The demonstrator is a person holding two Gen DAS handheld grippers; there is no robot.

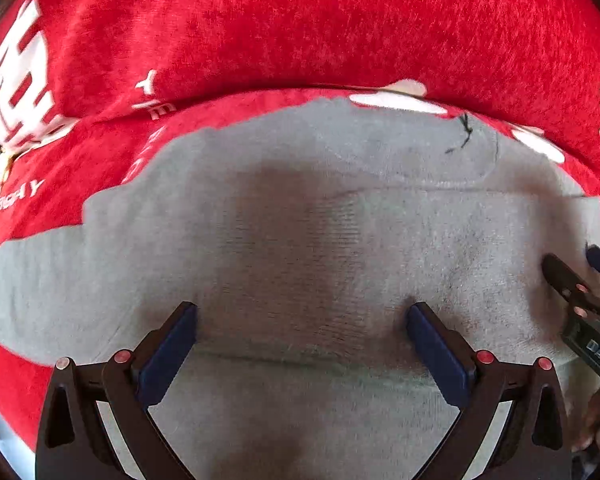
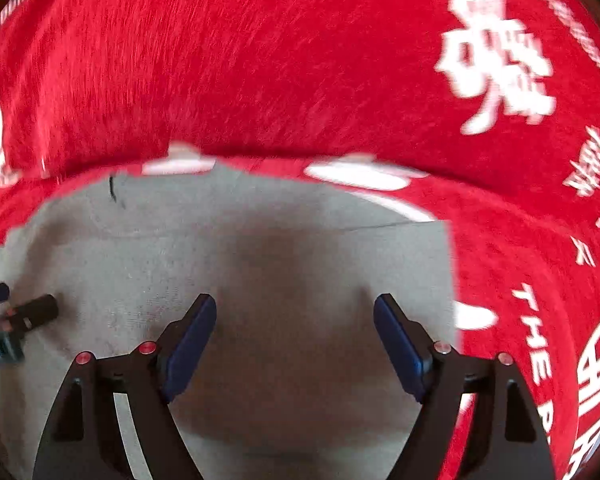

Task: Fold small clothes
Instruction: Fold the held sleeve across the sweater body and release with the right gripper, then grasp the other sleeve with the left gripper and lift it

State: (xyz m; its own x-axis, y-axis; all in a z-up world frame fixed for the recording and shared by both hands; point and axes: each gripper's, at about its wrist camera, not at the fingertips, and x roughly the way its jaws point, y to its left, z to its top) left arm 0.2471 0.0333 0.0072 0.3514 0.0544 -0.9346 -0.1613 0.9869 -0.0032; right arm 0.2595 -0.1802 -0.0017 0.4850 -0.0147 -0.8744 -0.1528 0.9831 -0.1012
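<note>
On the blanket: grey garment (image 1: 300, 240) lies flat over red blanket (image 1: 300, 20) with white lettering.
Left gripper (image 1: 300, 320): fingers spread wide over the garment's left part, holding nothing.
Right gripper (image 2: 295, 312): likewise wide open and empty, over the garment's right part, near its right edge.

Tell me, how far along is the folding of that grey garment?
Looks early to midway. The grey garment lies flat on the red blanket, with one crease line across it, perhaps a first fold. Nothing is in hand: the left tool and right tool hover open above it. Gripping an edge and folding remain.
</note>
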